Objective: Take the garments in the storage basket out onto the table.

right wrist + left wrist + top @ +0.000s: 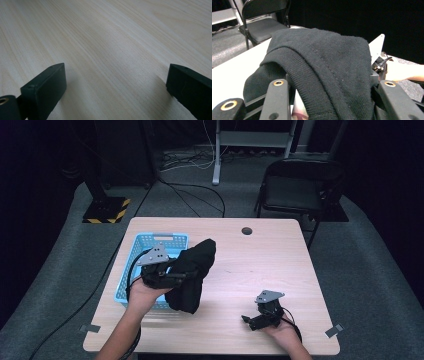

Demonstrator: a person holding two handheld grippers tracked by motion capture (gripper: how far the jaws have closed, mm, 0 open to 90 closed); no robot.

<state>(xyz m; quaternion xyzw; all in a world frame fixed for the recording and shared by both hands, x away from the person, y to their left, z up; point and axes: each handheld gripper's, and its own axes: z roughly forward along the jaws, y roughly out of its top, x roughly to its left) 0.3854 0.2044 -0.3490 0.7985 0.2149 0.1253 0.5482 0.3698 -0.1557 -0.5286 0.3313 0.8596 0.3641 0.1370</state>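
The table is bare wood across its middle and right, and that open stretch looks like the best place to set things down. At its left edge sits a blue basket, and just beside and partly over it hangs the black knit garment, lifted clear at the top while its lower end looks to rest at the tabletop by the basket's near corner. The left gripper is pinching a thick fold of the cloth; in the left gripper view the garment drapes over and between the jaws, so the hold seems deep and secure. To do this step well, I judge the left hand should carry the cloth high enough that its trailing end clears the basket rim, and move slowly so the bundle does not swing or snag. The right gripper rests low on the table, well apart, jaws spread wide over bare wood, ready to catch a loose edge.
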